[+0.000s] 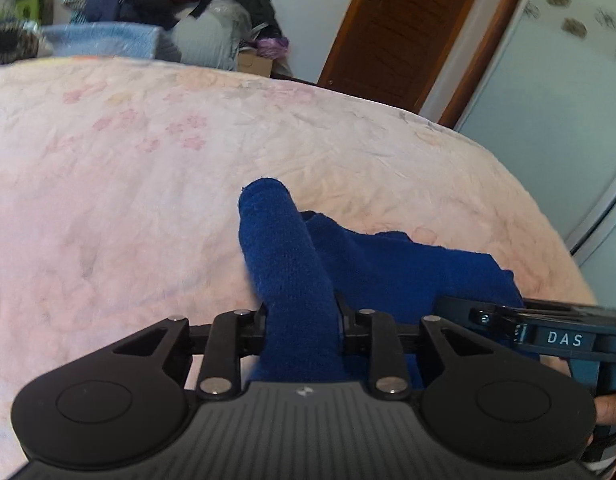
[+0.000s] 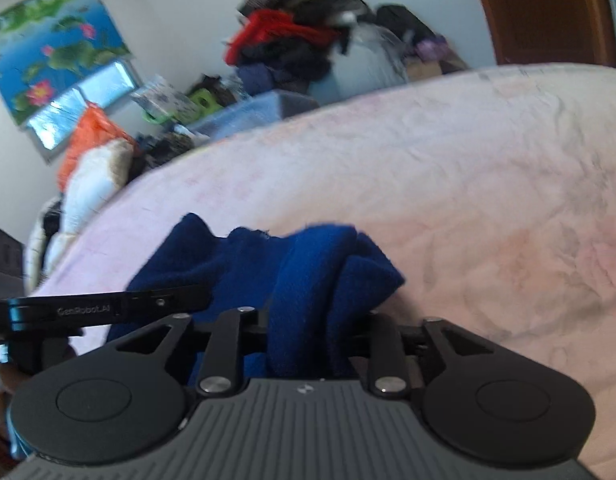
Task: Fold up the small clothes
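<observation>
A dark blue knit garment (image 1: 372,256) hangs between both grippers above a pink bedspread (image 1: 127,168). My left gripper (image 1: 301,316) is shut on one bunched edge of it; the cloth covers the fingers. My right gripper (image 2: 308,320) is shut on another bunch of the same blue garment (image 2: 316,272), fingers also hidden by cloth. The right gripper's body shows at the right edge of the left wrist view (image 1: 548,332). The left gripper's body shows at the left of the right wrist view (image 2: 87,312). The two grippers are close side by side.
The pink bedspread (image 2: 488,200) spreads ahead of both grippers. A pile of clothes and bags (image 1: 147,0) lies beyond the bed's far edge. A brown door (image 1: 400,24) and a pale wardrobe (image 1: 556,92) stand at the right. A window with a lotus blind (image 2: 55,52) is at the left.
</observation>
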### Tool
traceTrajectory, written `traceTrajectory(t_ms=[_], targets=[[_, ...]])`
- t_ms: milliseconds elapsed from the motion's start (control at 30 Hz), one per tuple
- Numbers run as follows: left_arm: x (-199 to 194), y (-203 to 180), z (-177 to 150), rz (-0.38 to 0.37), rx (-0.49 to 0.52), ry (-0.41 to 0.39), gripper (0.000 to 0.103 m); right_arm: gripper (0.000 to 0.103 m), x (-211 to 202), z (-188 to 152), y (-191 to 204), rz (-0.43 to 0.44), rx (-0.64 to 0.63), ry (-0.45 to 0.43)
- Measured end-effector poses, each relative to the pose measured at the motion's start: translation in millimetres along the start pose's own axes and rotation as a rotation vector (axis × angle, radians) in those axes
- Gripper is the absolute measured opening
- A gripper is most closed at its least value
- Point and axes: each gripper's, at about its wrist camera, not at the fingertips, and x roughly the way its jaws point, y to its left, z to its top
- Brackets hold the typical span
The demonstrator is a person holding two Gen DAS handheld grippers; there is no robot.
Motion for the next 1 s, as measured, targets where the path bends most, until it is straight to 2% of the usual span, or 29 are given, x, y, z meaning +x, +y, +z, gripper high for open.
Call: traceTrajectory(t_ms=[33, 67, 133, 200, 300, 367, 433, 500, 567, 600, 667, 767, 800, 833, 867, 933, 967, 1000], targets=[[-4.1, -3.0, -0.1, 0.012, 0.023, -0.009, 0.032, 0.067, 2.1, -1.7, -1.9, -0.027, 0.004, 0.003], [-9.8, -5.1, 0.0, 0.022, 0.041, -0.02, 0.036, 0.071, -0.1, -4.6, -2.2, -0.032, 0.014, -0.012], [-23.6, -7.6, -0.7, 0.029, 0.072, -0.048, 0.064, 0.079, -13.0, -10.3, -4.4, -0.019, 0.06, -0.053], [-45.6, -9.0, -6.6, 0.046, 0.087, -0.092, 0.076, 0.085, -30.4, -21.4, -7.7, -0.018, 0.117, -0.079], [-74.1, -8.3, -19.4, 0.101, 0.093, -0.094, 0.076, 0.085, -60.2, -47.2, 1.0, -0.024, 0.103, -0.106], [-90.9, -6.3, -35.0, 0.128, 0.083, -0.067, 0.076, 0.085, -80.8, -66.4, 16.6, -0.052, 0.026, -0.131], [-108.2, -5.9, -58.3, 0.139, 0.081, -0.075, 0.077, 0.085, -99.2, -84.3, 33.5, -0.05, -0.067, -0.148], [-119.4, -10.3, -85.0, 0.184, 0.118, -0.094, 0.081, 0.088, -104.6, -98.0, 49.3, -0.059, -0.152, -0.127], [-118.2, -18.6, -107.1, 0.252, 0.2, -0.102, 0.082, 0.093, -97.8, -106.9, 55.7, -0.118, -0.195, -0.08], [-115.1, -22.9, -114.6, 0.286, 0.239, -0.093, 0.082, 0.092, -93.4, -109.6, 53.3, -0.155, -0.196, -0.055], [-118.0, -28.7, -123.4, 0.323, 0.251, -0.085, 0.082, 0.089, -91.1, -112.5, 50.4, -0.235, -0.16, -0.031], [-132.9, -33.4, -131.0, 0.26, 0.2, -0.116, 0.084, 0.091, -119.8, -123.0, 58.3, -0.197, -0.1, -0.126], [-131.6, -35.8, -133.2, 0.249, 0.187, -0.109, 0.085, 0.096, -125.4, -129.6, 61.9, -0.178, -0.084, -0.141], [-129.7, -37.8, -135.1, 0.248, 0.182, -0.1, 0.085, 0.102, -125.5, -133.9, 64.5, -0.169, -0.082, -0.14], [-126.2, -40.6, -137.2, 0.255, 0.18, -0.09, 0.085, 0.102, -121.2, -137.8, 65.1, -0.17, -0.085, -0.13], [-124.2, -45.4, -142.4, 0.267, 0.173, -0.078, 0.085, 0.1, -104.9, -143.3, 60.9, -0.202, -0.06, -0.059], [-126.4, -46.9, -145.0, 0.264, 0.169, -0.083, 0.085, 0.097, -102.5, -146.8, 58.3, -0.215, -0.044, -0.049], [-130.2, -48.3, -148.0, 0.262, 0.165, -0.092, 0.085, 0.098, -107.6, -149.3, 61.2, -0.227, -0.052, -0.077]])
